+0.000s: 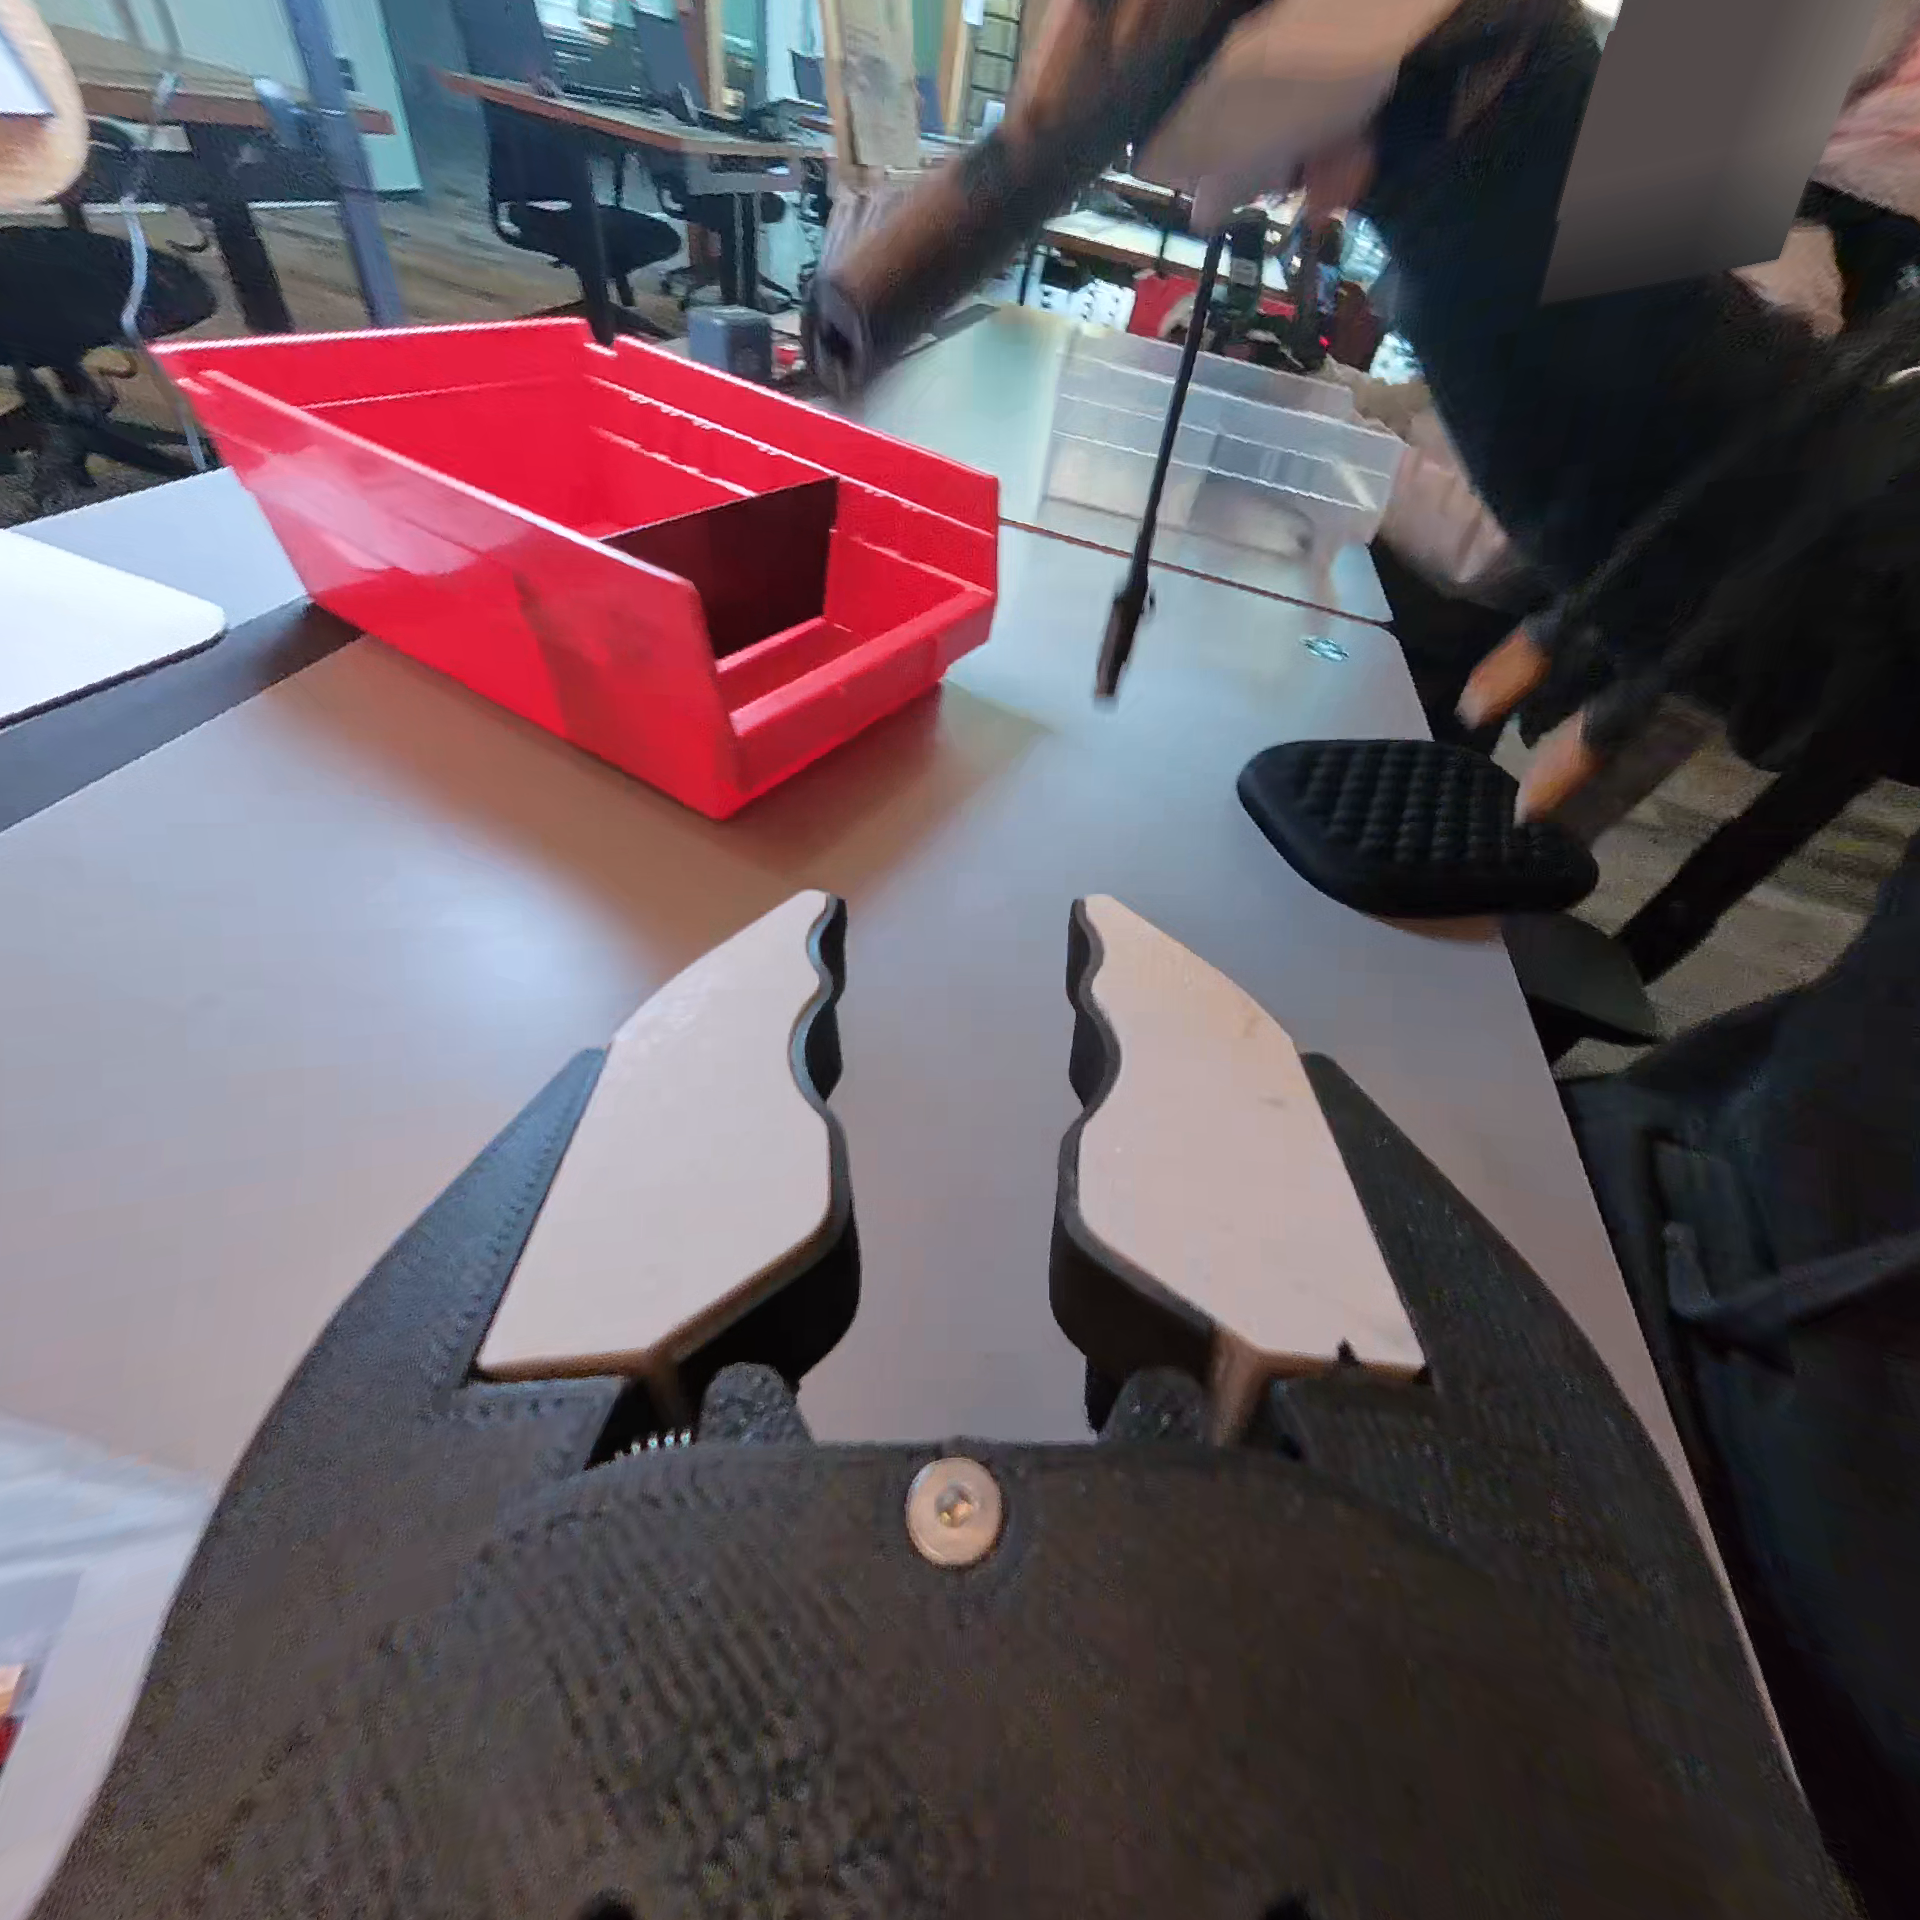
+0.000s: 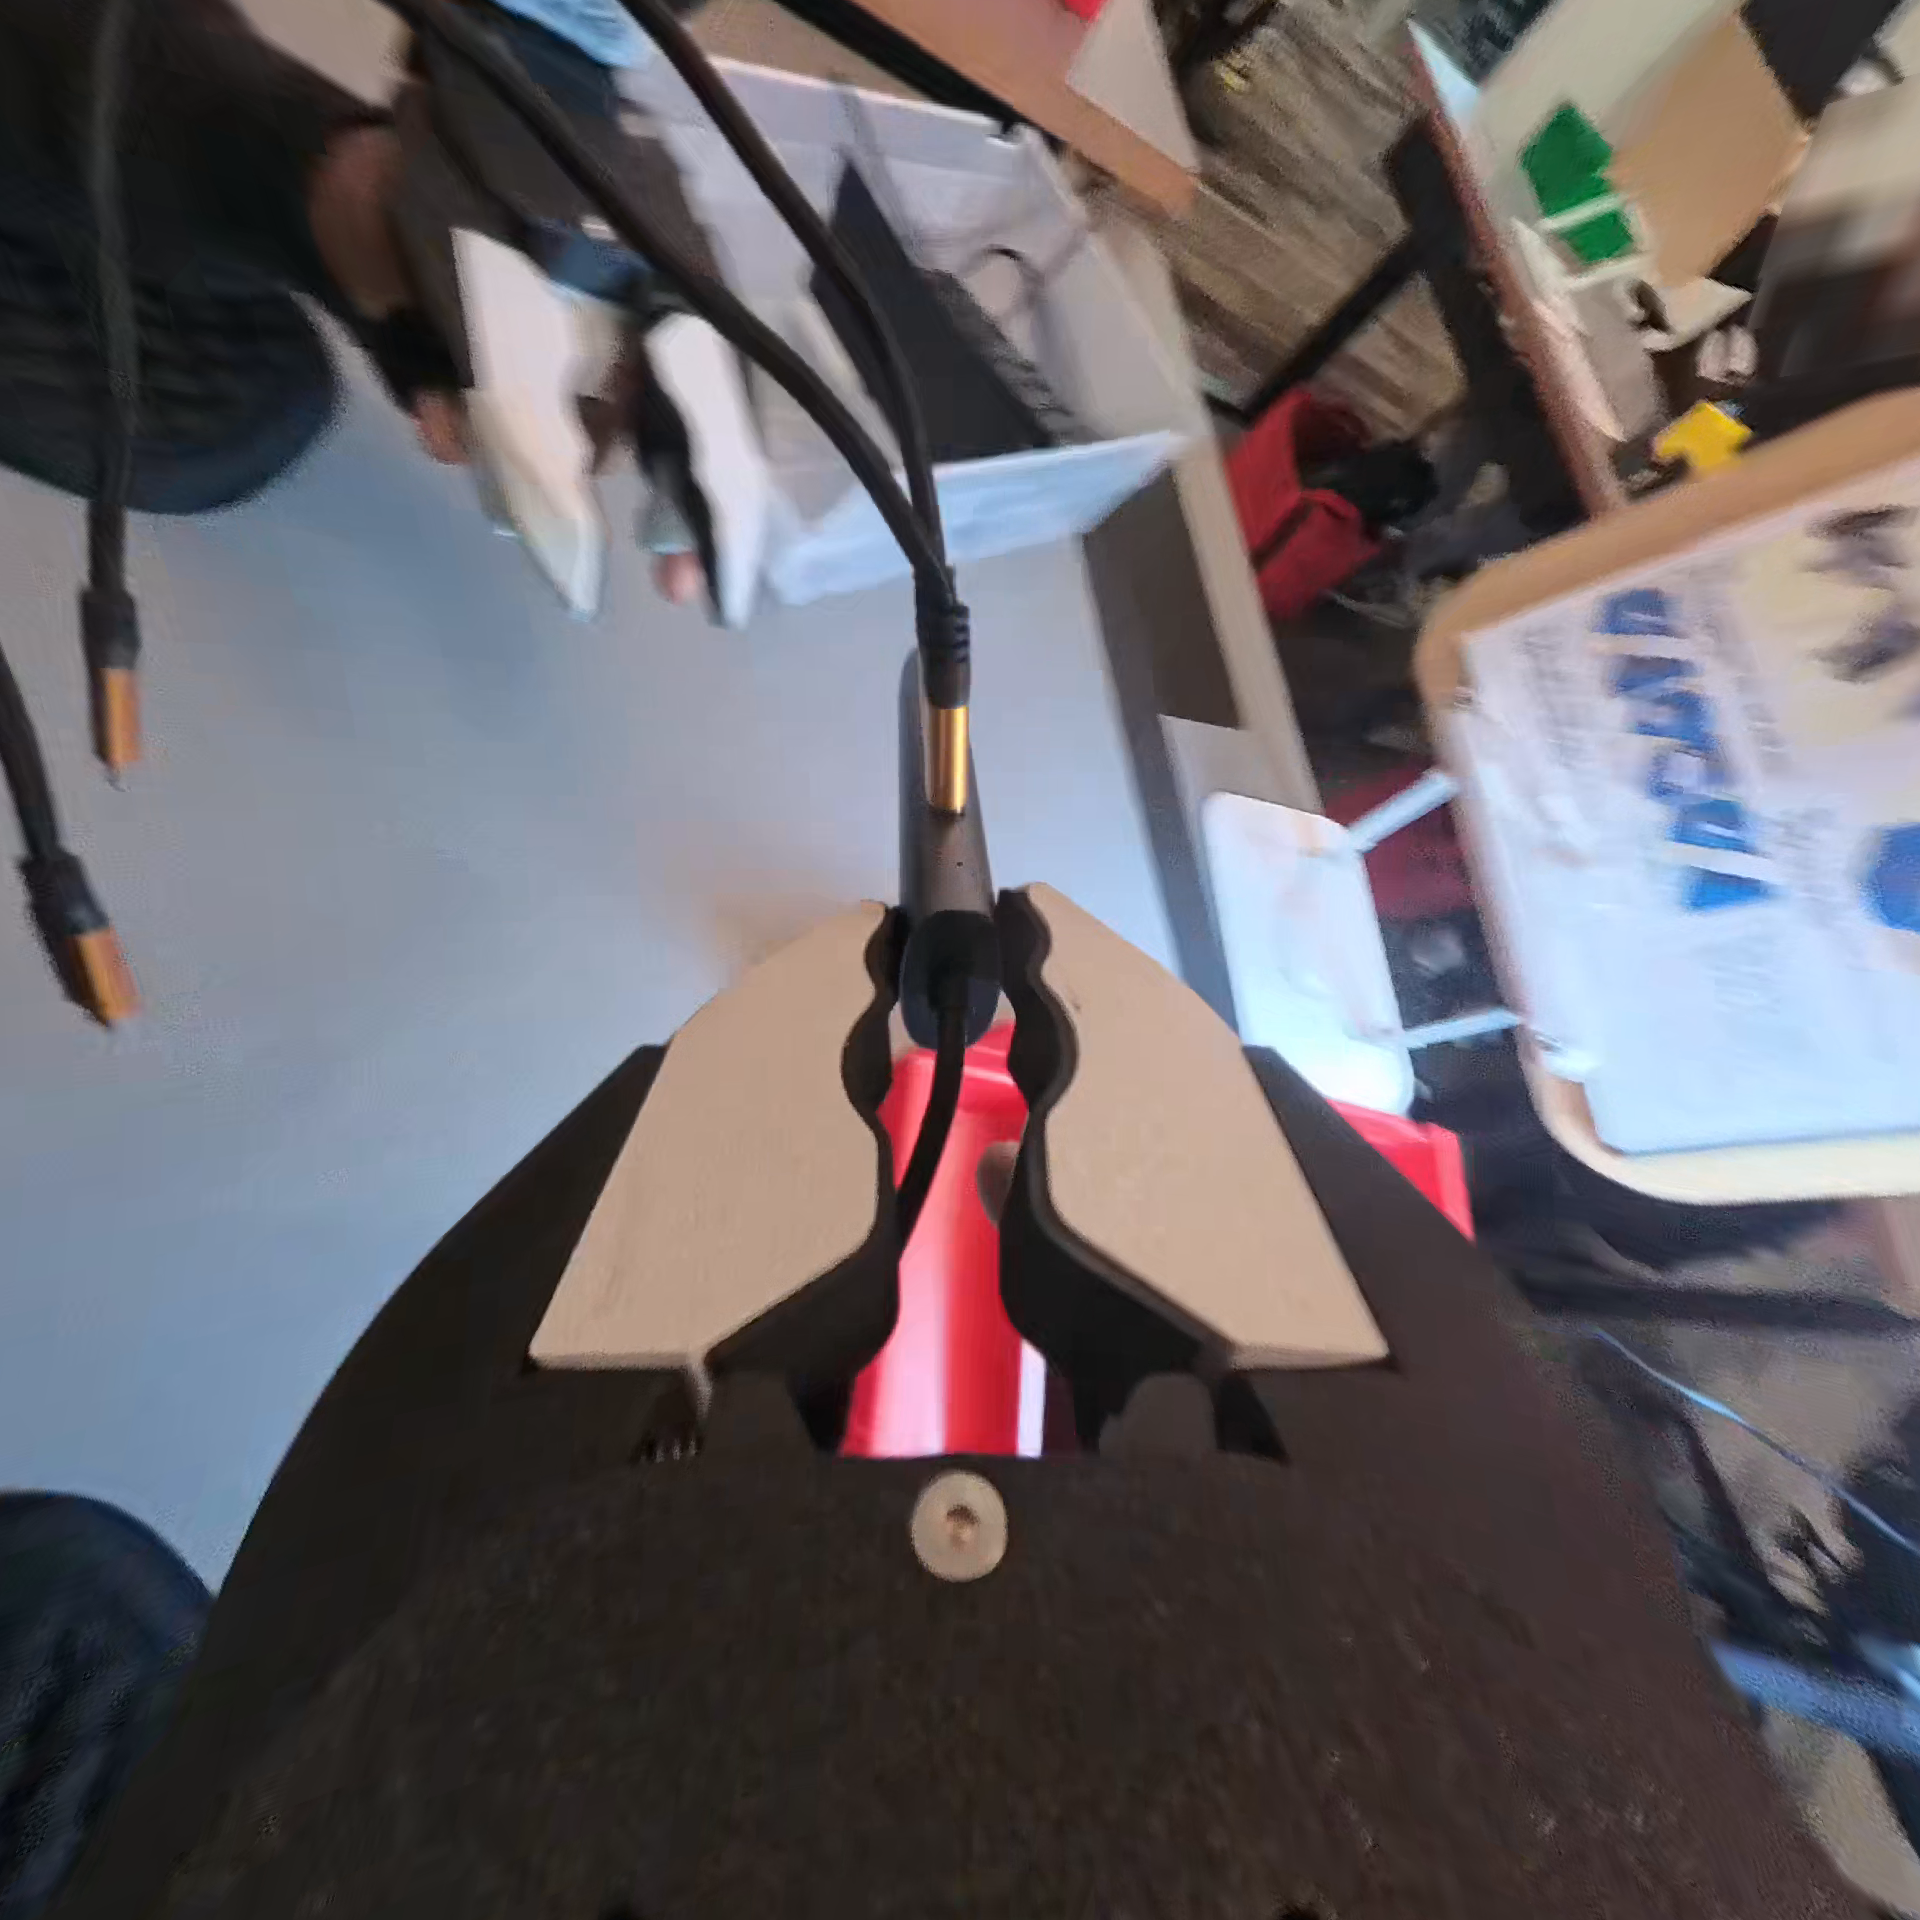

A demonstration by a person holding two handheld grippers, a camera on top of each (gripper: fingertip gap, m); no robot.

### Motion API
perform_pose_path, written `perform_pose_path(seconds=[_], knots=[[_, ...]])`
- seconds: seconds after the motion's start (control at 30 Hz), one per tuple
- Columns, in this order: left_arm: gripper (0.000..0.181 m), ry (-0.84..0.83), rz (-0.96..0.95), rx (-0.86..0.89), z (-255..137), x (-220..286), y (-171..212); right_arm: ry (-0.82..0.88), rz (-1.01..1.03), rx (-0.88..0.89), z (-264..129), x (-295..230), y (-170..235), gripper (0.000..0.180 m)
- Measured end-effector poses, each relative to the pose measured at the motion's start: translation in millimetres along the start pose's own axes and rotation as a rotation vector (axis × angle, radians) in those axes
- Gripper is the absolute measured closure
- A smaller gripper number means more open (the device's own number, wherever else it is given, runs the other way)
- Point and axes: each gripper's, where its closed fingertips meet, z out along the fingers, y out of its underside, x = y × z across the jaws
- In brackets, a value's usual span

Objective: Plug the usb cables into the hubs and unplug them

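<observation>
Looking past my left gripper [image 1: 956, 935], I see an open office with desks and black chairs behind a broad grey-brown table [image 1: 312, 935]. On that table sits a red bin [image 1: 582, 540] with a black divider inside, and beyond it a clear plastic box [image 1: 1216, 436]. A black textured pad [image 1: 1413, 821] lies at the table's right edge, next to a gloved hand [image 1: 1558, 686]. My left jaws stand apart over bare tabletop, holding nothing.

My right gripper [image 2: 948, 935] is up in the air, blurred in the left wrist view, and its jaws are clamped on the end of a slim dark grey hub [image 2: 935, 831]. The hub's own black lead runs back between the fingers. One black usb cable [image 2: 831, 416] curves down to it, its gold-sleeved plug [image 2: 948, 758] lying against the hub's side; whether it is seated I cannot tell. Two more copper-tipped plugs [image 2: 114, 717] dangle loose at the left, above the pale table.
</observation>
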Motion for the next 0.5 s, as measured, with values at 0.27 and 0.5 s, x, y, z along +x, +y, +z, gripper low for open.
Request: perform_pose_path(seconds=[0.27, 0.5], knots=[[0.141, -0.063, 0.016, 0.008, -1, -10, 1, 0.336, 0.005, -0.263, -42, 164, 56, 0.161], [0.143, -0.075, 0.0, -0.023, 2, -16, 12, 0.468, -0.08, -0.611, -21, 224, 160, 0.161]])
